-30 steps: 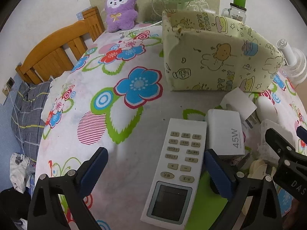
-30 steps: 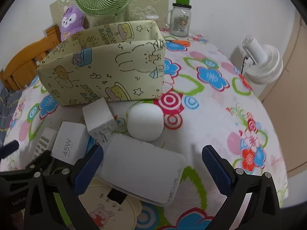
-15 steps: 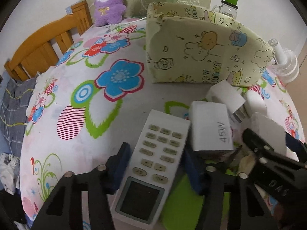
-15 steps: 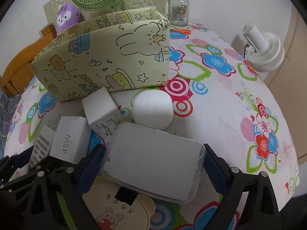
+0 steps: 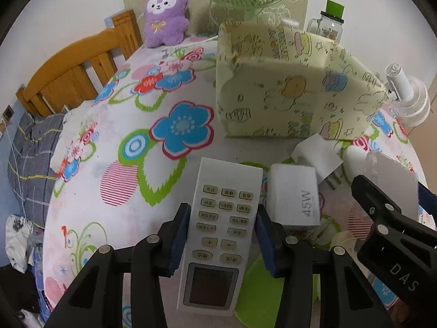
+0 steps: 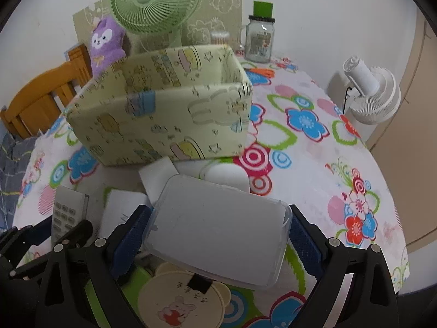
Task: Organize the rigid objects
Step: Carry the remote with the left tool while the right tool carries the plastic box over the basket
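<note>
While clamped on both long edges of the white rectangular remote control [image 5: 221,232], left tongs [image 5: 221,239] pinch at mid-body, just above the screen, remote apparently lifted off the floral-cloth counter [image 5: 114,169]. Right tongs [image 6: 217,239] clamped on the short ends of the frosted clear plastic rectangular box [image 6: 218,229], held tilted above the clutter.

Judged step: carry both to the pale yellow cartoon-print fabric bin [image 6: 164,117], open top, standing just behind the pile. Best done by lifting straight up first, keeping remote level so it cannot slide from the blue pads [image 5: 181,235], clearing the bin's near wall before lowering. One item in at a time, to avoid tongs colliding over the opening. Plastic box probably slick; firm squeeze, no twisting.

Counts: one remote, one plastic box, two white charger blocks (one marked 45W [image 5: 295,199], one cube with prongs [image 5: 316,155]), one round white puck-like object [image 6: 226,177], one round beige bear-print coaster [image 6: 180,298], one green flat item partly hidden. Background: one green desk fan [image 6: 153,2], one white fan [image 6: 371,93], one purple plush [image 5: 165,13], one glass jar with green lid [image 6: 259,35].
</note>
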Action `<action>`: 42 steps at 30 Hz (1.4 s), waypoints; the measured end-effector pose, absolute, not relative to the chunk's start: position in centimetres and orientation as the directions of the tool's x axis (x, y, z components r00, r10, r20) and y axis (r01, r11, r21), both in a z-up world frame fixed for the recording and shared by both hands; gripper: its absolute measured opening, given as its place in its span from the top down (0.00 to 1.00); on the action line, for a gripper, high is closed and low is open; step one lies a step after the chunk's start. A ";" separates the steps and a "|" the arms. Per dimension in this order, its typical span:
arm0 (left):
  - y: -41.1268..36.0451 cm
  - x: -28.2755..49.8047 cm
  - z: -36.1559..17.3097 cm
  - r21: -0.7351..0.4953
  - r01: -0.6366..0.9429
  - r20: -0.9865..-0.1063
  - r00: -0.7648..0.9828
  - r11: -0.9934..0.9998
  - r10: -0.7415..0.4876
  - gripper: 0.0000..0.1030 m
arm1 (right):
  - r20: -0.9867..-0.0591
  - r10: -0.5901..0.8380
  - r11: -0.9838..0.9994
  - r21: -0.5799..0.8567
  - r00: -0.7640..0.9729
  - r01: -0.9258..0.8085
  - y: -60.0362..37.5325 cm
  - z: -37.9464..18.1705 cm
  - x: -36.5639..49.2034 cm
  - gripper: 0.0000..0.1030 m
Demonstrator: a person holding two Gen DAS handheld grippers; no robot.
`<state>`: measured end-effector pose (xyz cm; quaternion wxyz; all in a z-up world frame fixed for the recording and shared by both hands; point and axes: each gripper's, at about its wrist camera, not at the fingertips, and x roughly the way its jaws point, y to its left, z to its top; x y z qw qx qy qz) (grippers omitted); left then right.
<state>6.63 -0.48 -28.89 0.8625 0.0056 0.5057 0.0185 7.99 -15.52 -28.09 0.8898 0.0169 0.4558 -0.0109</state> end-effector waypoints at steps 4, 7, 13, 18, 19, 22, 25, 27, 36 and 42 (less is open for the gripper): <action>-0.3 6.8 -27.7 0.028 -0.034 -0.866 0.499 0.999 0.041 0.54 | -0.803 0.002 0.999 0.025 0.596 0.031 -15.3 -26.8 8.2 0.06; -0.1 7.0 -26.7 0.019 -0.043 -0.860 0.509 0.999 0.038 0.54 | -0.798 0.008 0.999 0.033 0.603 0.030 -15.1 -25.8 8.2 0.06; -0.8 6.9 -24.6 0.007 -0.028 -0.850 0.527 1.000 0.021 0.55 | -0.779 0.019 0.999 0.044 0.627 0.024 -14.9 -23.5 8.5 0.06; -1.6 6.9 -22.9 -0.010 -0.018 -0.839 0.545 1.000 0.002 0.55 | -0.762 0.027 0.998 0.054 0.648 0.022 -15.0 -21.6 8.5 0.06; -1.7 6.9 -22.5 -0.012 -0.017 -0.836 0.548 1.000 -0.001 0.55 | -0.757 0.027 0.998 0.055 0.653 0.024 -15.2 -21.0 8.6 0.06; -2.1 7.0 -21.3 -0.011 -0.012 -0.826 0.563 1.000 -0.003 0.55 | -0.749 0.024 0.998 0.056 0.663 0.026 -15.5 -19.8 8.6 0.06; -2.5 7.2 -20.0 -0.009 -0.006 -0.814 0.581 1.000 -0.004 0.55 | -0.738 0.017 0.998 0.051 0.675 0.031 -15.9 -18.4 8.6 0.06; -2.8 7.3 -19.2 -0.010 -0.006 -0.807 0.590 1.000 -0.005 0.55 | -0.731 0.012 0.998 0.050 0.683 0.036 -16.2 -17.5 8.7 0.06; -3.5 7.3 -16.0 -0.030 -0.007 -0.782 0.623 1.000 -0.019 0.55 | -0.693 -0.009 0.998 0.034 0.721 0.046 -17.2 -13.7 8.6 0.06; -3.9 7.4 -14.2 -0.035 -0.005 -0.771 0.636 0.999 -0.024 0.55 | -0.674 -0.019 0.998 0.030 0.738 0.053 -17.6 -11.6 8.5 0.06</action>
